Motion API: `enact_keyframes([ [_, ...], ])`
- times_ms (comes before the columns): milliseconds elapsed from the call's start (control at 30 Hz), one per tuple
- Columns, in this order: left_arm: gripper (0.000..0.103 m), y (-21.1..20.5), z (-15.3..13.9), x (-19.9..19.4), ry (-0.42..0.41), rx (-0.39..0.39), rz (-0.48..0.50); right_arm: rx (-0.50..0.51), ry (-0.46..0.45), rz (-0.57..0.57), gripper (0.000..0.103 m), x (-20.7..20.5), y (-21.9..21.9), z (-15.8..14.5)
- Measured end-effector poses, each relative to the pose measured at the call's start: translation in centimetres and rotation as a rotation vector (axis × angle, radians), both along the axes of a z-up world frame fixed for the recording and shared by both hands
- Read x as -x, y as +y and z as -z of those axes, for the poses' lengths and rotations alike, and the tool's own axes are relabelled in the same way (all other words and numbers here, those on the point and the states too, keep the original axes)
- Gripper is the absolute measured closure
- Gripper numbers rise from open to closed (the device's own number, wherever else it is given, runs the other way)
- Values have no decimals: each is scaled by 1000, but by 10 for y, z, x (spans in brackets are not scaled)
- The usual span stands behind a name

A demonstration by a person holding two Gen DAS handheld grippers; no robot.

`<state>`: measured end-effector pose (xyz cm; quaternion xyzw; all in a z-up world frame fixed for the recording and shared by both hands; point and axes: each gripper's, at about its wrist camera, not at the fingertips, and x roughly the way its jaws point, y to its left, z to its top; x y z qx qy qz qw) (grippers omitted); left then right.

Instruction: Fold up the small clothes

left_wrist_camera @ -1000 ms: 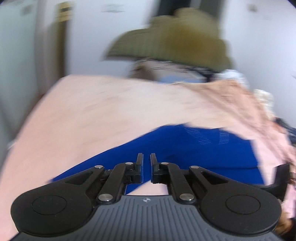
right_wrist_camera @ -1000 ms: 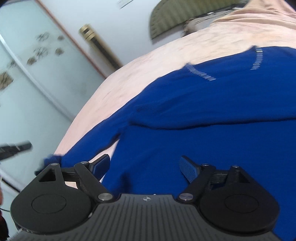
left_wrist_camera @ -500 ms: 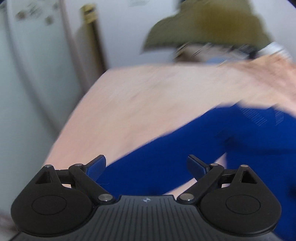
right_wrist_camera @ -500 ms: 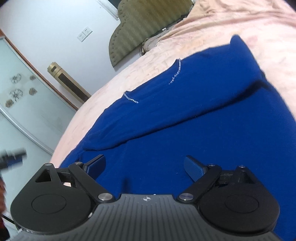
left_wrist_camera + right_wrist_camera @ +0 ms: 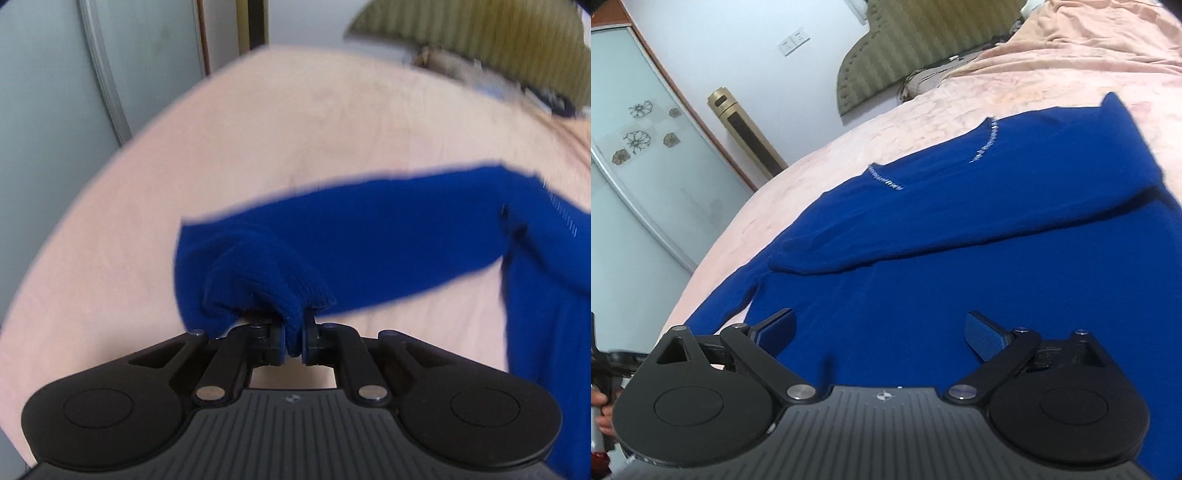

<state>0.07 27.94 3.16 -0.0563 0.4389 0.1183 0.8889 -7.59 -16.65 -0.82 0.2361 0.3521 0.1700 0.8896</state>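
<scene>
One blue sweater (image 5: 960, 258), its cuff (image 5: 291, 295) pinched in left gripper (image 5: 293, 341); right gripper (image 5: 882, 332) empty, jaws opening.

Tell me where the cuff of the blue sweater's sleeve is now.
In the left wrist view the cuff sits low at centre, pinched in the shut left gripper, over the pink bedcover.

Pink bed (image 5: 916, 122); blue sweater (image 5: 960, 258) on it, seemingly flat
</scene>
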Motion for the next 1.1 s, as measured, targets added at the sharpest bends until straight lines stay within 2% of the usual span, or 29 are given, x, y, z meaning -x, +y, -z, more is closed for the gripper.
enact_keyframes([
  [33,96,-7,-12,-2,-39,-1,15,-2,1,9,5,1,-5,1],
  [100,96,-23,-42,-5,-123,55,78,-7,3,28,5,5,-11,2],
  [233,96,-84,-101,-21,-263,182,298,-7,-1,42,5,7,-14,1],
  [300,96,-125,-120,-36,-299,249,424,-5,-3,46,5,8,-14,1],
  [367,94,-173,-128,-51,-296,337,566,-5,-5,56,5,9,-15,0],
  [400,87,-197,-124,-59,-278,394,647,-3,-7,65,5,10,-17,-1],
  [433,66,-221,-115,-70,-226,442,711,1,-9,72,5,12,-20,-2],
  [467,52,-244,-102,-80,-138,460,744,6,-10,83,5,13,-23,-2],
  [500,24,-265,-86,-84,-50,461,762,13,-10,99,5,15,-27,-2],
  [567,21,-284,-61,-73,-4,469,802,25,-8,129,5,19,-36,-3],
  [633,21,-290,-40,-53,20,416,851,43,-7,163,5,25,-47,-2],
  [733,21,-270,-16,-33,-5,283,763,66,0,219,5,27,-65,0],
  [867,21,-223,-5,-29,-69,97,545,3,-7,221,5,9,-79,2],
  [1000,21,-183,4,-27,-78,58,381,-43,-44,176,10,-35,-73,1],
  [1100,21,-164,14,-26,-42,67,335,-82,2,182,16,-84,-70,8],
])
